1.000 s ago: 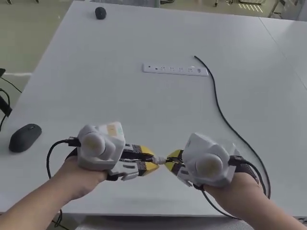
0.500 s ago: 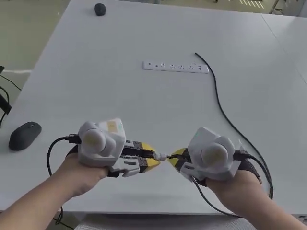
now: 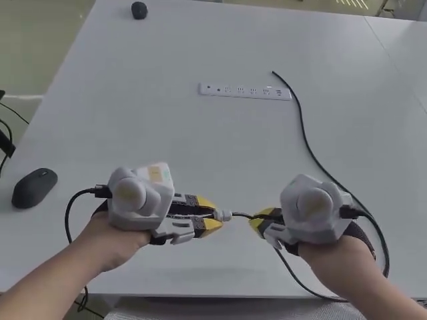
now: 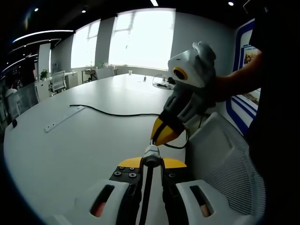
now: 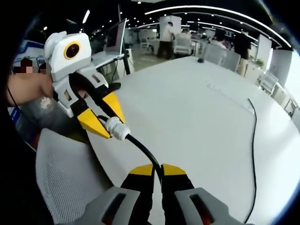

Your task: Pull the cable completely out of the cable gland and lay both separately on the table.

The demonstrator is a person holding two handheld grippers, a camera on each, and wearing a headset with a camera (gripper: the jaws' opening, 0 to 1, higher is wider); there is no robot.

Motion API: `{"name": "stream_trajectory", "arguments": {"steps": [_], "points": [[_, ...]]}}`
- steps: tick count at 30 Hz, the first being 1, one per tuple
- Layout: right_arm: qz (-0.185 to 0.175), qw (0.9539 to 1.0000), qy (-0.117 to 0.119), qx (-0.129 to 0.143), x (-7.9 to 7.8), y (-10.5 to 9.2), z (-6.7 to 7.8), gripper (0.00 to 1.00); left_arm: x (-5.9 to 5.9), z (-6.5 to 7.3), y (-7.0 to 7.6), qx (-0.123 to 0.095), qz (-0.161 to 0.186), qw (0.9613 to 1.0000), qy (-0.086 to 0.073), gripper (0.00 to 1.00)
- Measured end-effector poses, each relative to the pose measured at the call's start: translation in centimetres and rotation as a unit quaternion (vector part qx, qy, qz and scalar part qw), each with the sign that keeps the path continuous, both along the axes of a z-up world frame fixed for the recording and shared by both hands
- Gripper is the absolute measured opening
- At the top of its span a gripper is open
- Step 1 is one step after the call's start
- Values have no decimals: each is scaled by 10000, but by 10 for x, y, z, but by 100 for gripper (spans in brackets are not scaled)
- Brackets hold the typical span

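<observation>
- A person stood at a big white desk (image 3: 167, 133) and held one pair of tongs in each hand
- The left tongs (image 3: 212, 221) were clenched on the small white cable gland (image 3: 224, 215), which stuck out past their yellow tips
- In the left gripper view, the cable gland (image 4: 151, 154) sat right between the two tips of the left tongs (image 4: 151, 164)
- A thin black cable (image 3: 241, 216) came out of the cable gland and ran across a short gap to the right tongs (image 3: 257, 222)
- The right tongs were clenched on the cable, close to their yellow tips
- In the right gripper view, the cable (image 5: 143, 149) curved up from the right tongs (image 5: 157, 169) to the cable gland (image 5: 117, 129), so it was not yet out
- The two pairs of tongs pointed at each other, near but not touching
- The cable gland and the cable were held up by the tongs by the near edge of the desk, and neither lay on it
- The left hand (image 3: 110, 243) and the right hand (image 3: 337, 263) were wrapped round the backs of the tongs
- Farther back on the desk lay a white power strip (image 3: 245, 92), and its black cord (image 3: 307, 143) ran down the right side toward the near edge
- A dark mouse (image 3: 33, 189) lay on the left side of the desk, well apart from the tongs
- A small dark round thing (image 3: 139, 10) sat at the far edge
</observation>
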State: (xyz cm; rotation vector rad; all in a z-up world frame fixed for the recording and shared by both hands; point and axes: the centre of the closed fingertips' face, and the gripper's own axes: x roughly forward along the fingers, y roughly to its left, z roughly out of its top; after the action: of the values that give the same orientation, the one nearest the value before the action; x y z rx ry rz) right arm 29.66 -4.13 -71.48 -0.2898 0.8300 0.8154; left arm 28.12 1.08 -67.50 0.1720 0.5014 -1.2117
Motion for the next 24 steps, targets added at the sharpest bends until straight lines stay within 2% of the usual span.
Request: {"name": "stream_trajectory", "arguments": {"steps": [4,10,19,24], "points": [[-328,9992,203,81,2,-6,-4,0,1,1,1,-14,22,10000,4,15],[-613,9974,358,81,3,-17,-11,0,0,1,2,-16,30,10000,7,15],[-1130,9907,755,113,1,-34,-26,0,-2,0,3,-16,24,10000,8,15],[-1277,9880,852,190,1,-36,-28,0,-3,0,3,-17,23,10000,6,15]]}}
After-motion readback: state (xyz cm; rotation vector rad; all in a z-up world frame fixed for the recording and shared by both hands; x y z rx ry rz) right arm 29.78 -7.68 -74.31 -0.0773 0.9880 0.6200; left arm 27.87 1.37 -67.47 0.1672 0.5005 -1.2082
